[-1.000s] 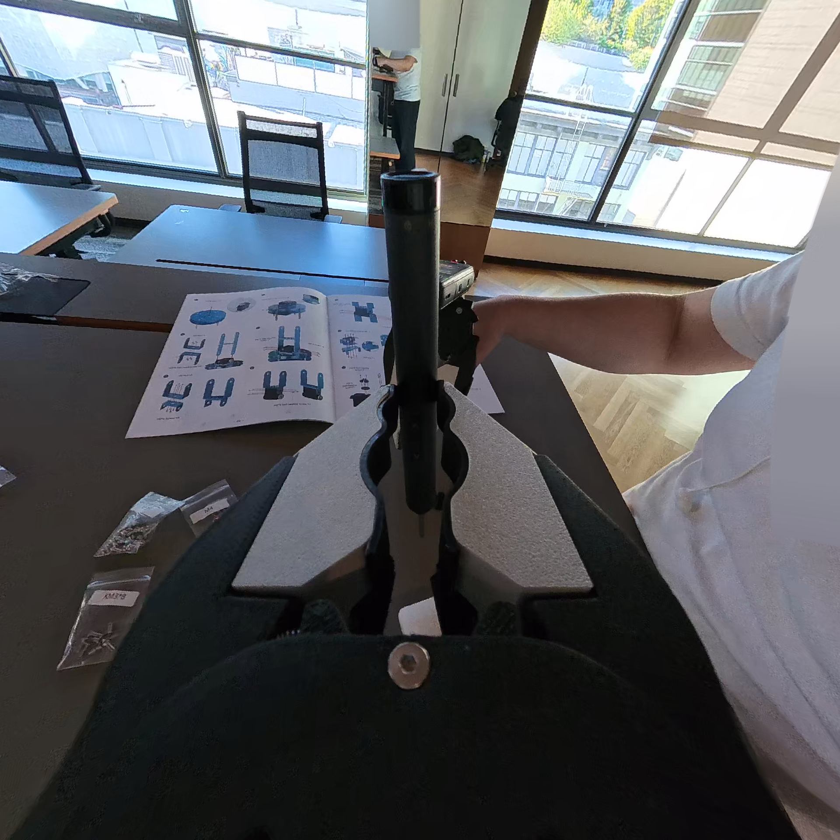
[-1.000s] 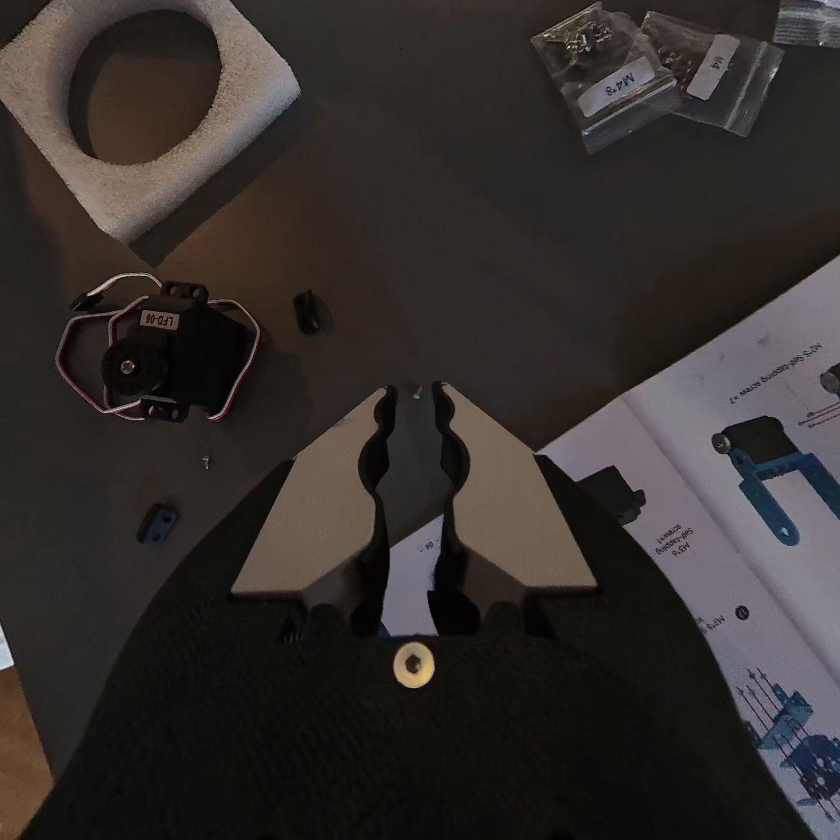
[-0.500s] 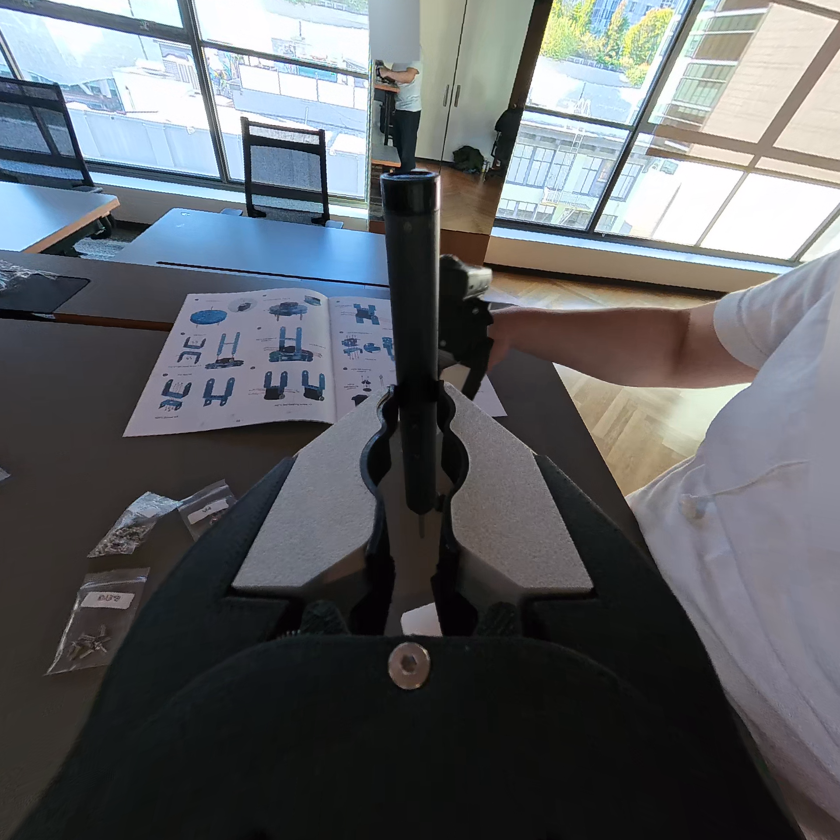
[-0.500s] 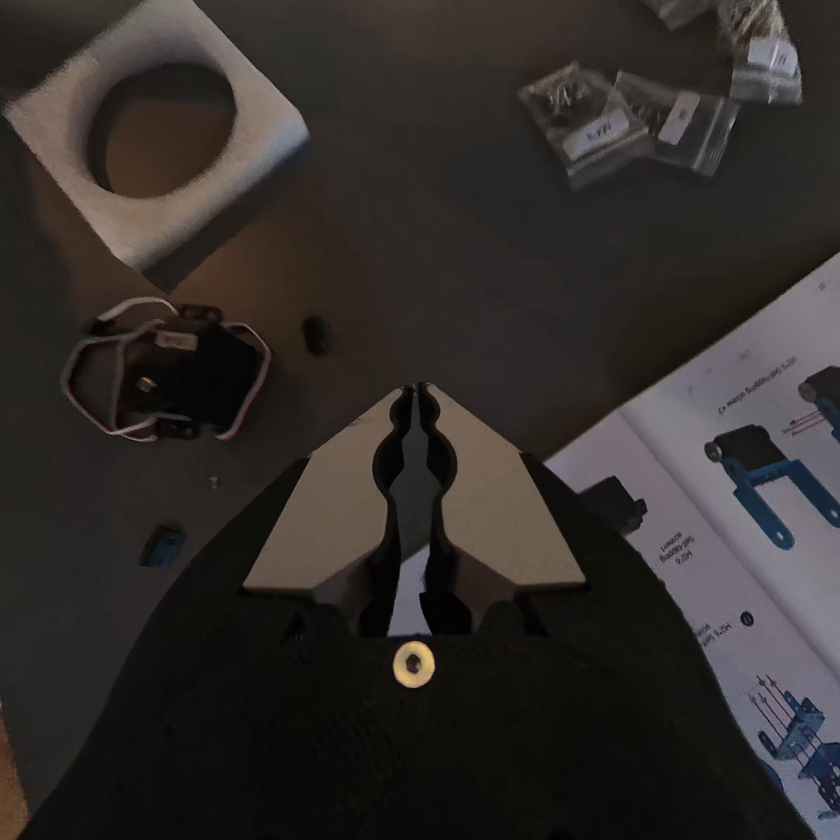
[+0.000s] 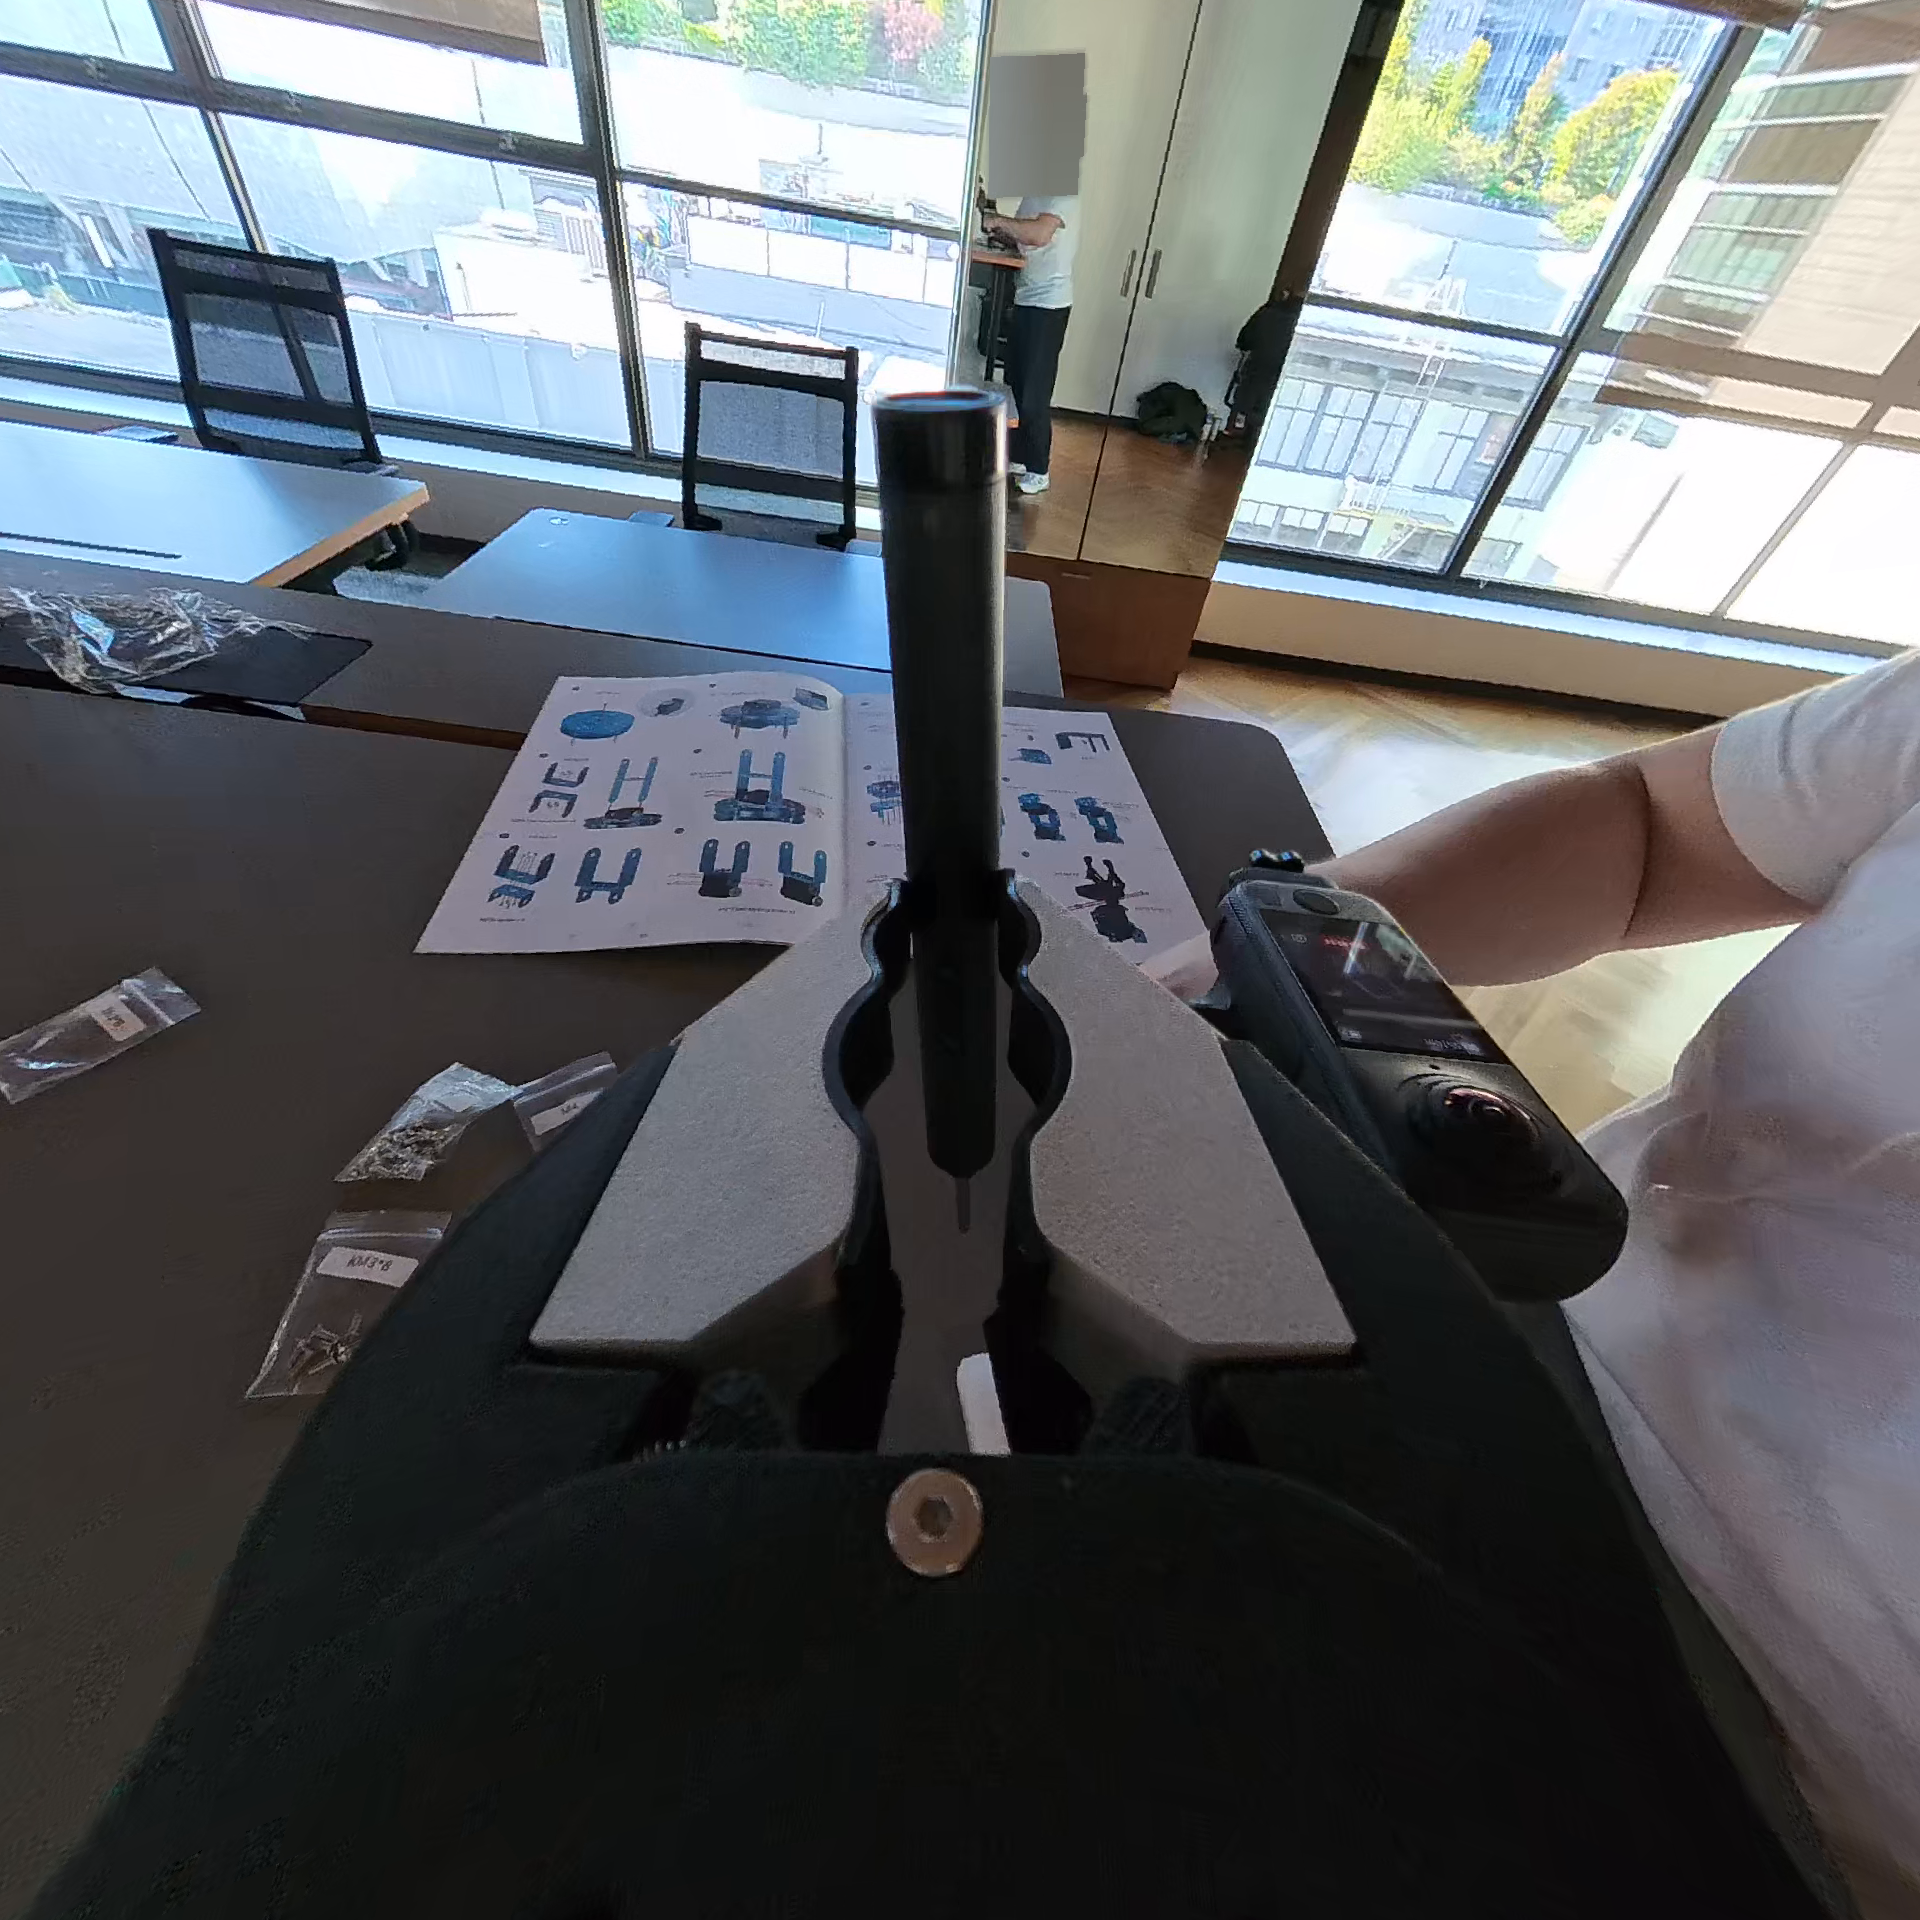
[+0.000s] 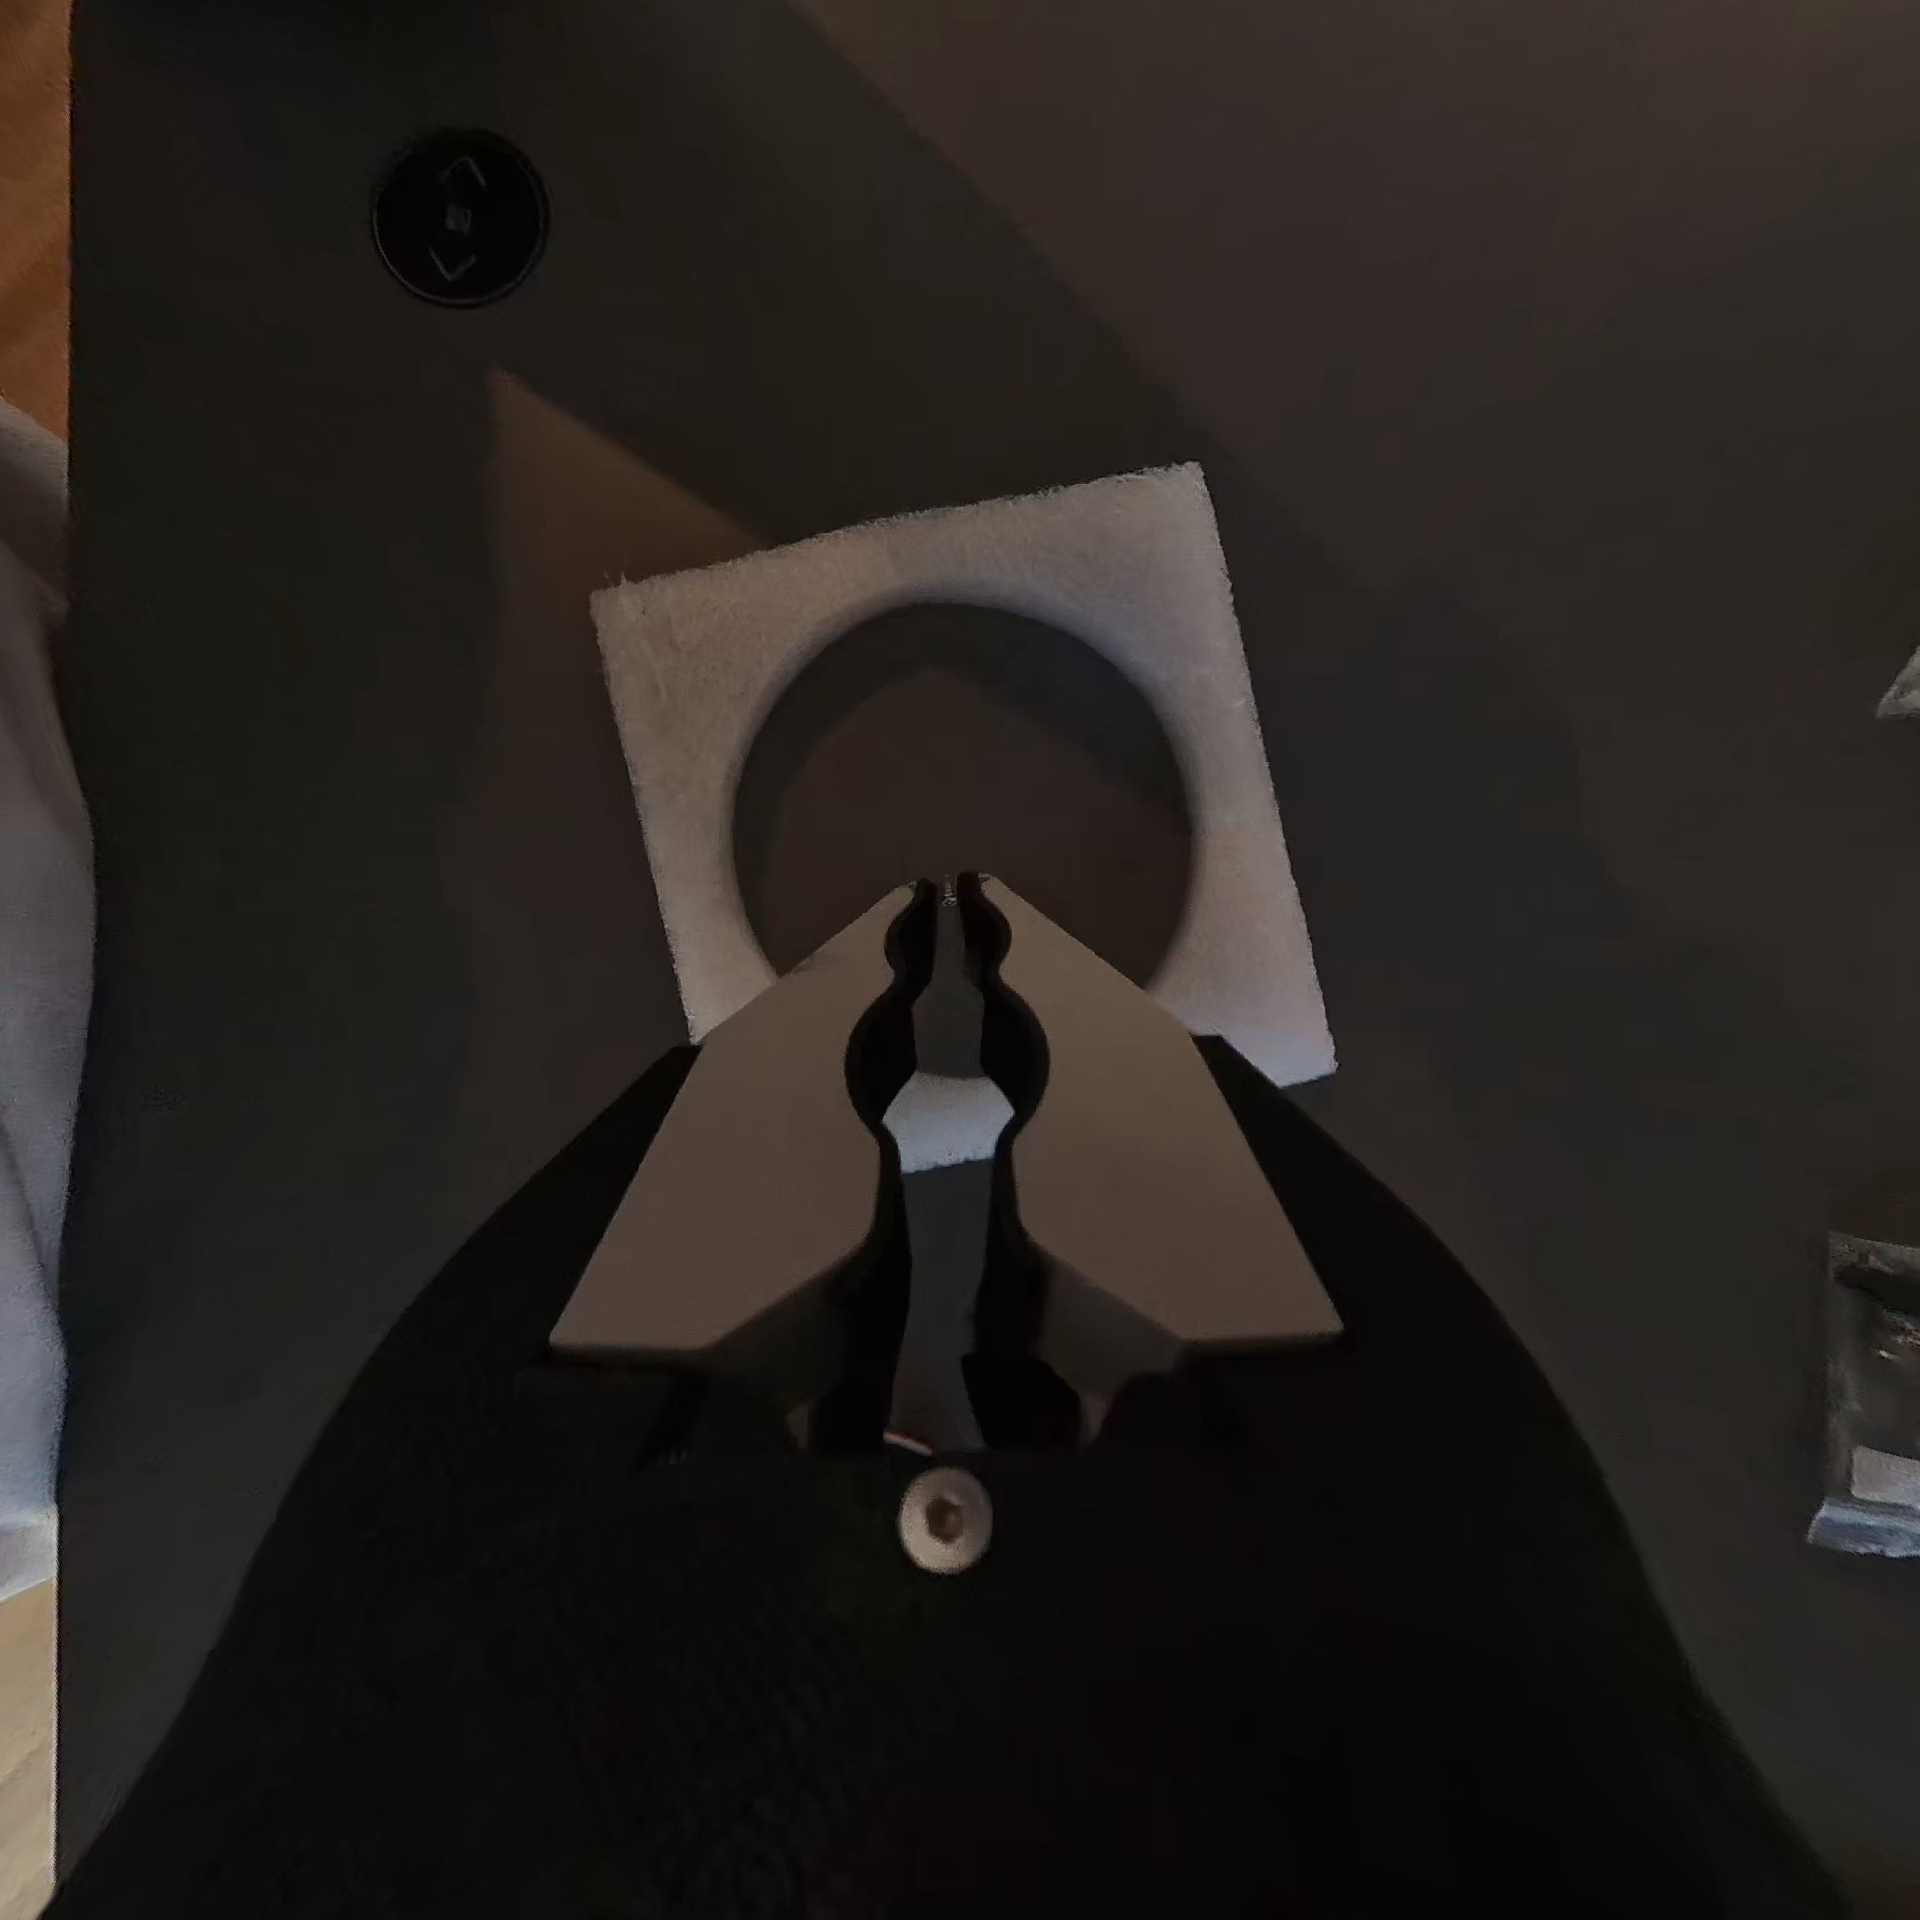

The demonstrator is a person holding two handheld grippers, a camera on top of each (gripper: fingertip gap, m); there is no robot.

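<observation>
My left gripper (image 5: 951, 883) is shut on a black screwdriver (image 5: 940, 623). The handle stands up past the fingertips and the thin bit points back between the fingers. It is held above the dark table (image 5: 260, 831). My right gripper (image 6: 945, 881) is shut on a tiny silver screw (image 6: 945, 886) pinched at its tips. It hovers over a white foam square (image 6: 707, 707) with a round hole, tips above the hole's near side. The right gripper's camera body (image 5: 1392, 1070) shows just right of my left fingers, held by a person's arm (image 5: 1538, 873).
An open instruction booklet (image 5: 675, 821) lies ahead on the table. Small bags of screws (image 5: 416, 1132) (image 5: 343, 1299) (image 5: 94, 1029) lie to the left, and more show at the right edge (image 6: 1870, 1382). A round black button (image 6: 459, 216) sits near the table's edge. Chairs and windows are beyond. Across from one pair of fingers to the other is roughly 20 cm. My right gripper is the nearer one to the white foam square (image 6: 707, 707): about 5 cm, against 25 cm.
The right gripper closed on the tiny screw, then moved from beside the black servo to above the foam square. In the left view it came nearer, beside my left fingers. The left still holds the screwdriver.
</observation>
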